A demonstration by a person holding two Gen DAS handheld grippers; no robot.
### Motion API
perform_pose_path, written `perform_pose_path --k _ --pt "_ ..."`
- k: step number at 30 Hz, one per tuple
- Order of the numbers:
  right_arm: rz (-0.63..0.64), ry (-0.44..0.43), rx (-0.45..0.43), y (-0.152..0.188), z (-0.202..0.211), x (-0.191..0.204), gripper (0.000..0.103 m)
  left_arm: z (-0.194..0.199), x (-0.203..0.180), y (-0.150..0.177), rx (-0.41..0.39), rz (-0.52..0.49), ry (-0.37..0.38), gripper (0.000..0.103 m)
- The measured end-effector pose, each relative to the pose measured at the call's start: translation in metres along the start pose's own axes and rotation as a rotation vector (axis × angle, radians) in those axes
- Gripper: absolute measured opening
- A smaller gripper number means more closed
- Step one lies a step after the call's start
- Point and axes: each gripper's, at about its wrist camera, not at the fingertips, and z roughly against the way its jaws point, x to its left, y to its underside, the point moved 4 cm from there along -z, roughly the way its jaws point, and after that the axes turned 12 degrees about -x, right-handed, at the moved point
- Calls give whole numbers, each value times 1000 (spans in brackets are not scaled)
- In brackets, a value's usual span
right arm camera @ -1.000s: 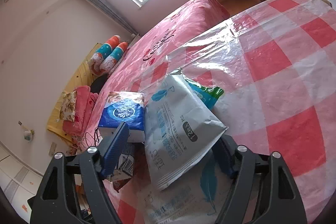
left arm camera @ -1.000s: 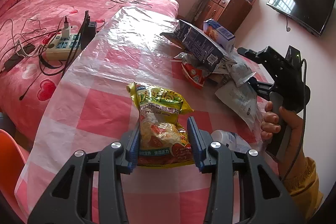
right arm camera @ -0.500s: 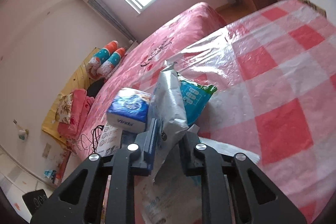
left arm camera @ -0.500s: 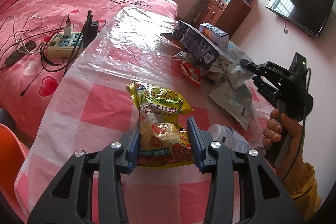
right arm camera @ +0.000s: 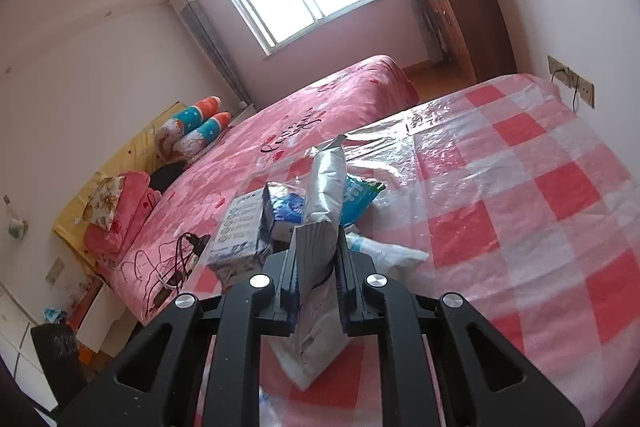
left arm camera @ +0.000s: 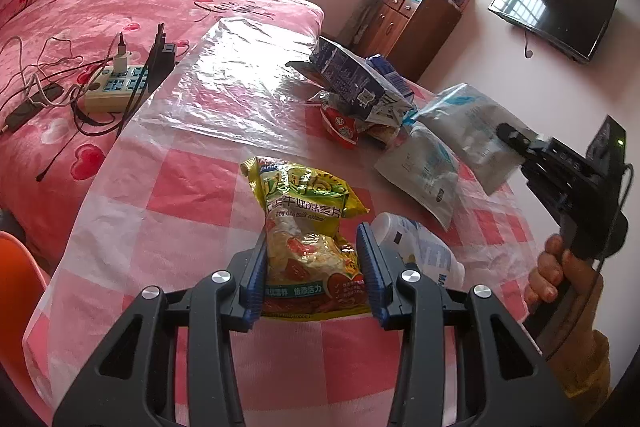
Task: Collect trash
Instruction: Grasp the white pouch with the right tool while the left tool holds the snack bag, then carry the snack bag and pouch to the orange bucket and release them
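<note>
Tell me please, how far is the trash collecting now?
No bin or bag for the trash shows, so nothing looks finished. In hand: the left tool is shut on the yellow cereal bag, and the right tool is shut on a silver pouch, lifted above the table. Left: a white pouch, a white bottle, a dark carton and a red wrapper.

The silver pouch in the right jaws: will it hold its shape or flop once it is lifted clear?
Probably floppy: the silver pouch has folded narrow where the right gripper pinches it. Likely light, since in the left view it hangs out from one pinched edge without drooping far. Its glossy film could slip.
</note>
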Motion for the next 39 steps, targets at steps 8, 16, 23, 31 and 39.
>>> perform_pose_path --k 8,16,23,31,39 --pt "49 -19 -14 -1 32 28 16 17 6 -3 -32 12 8 43" --pt "93 -100 30 14 43 73 16 42 30 -5 -74 43 -13 43" --pt "120 -237 109 39 40 139 16 67 66 -5 -108 87 -65 43" --pt "172 -432 239 82 26 234 16 107 131 3 -140 159 -187 43" --pt "222 -601 374 135 8 321 16 147 212 29 -139 255 -400 71"
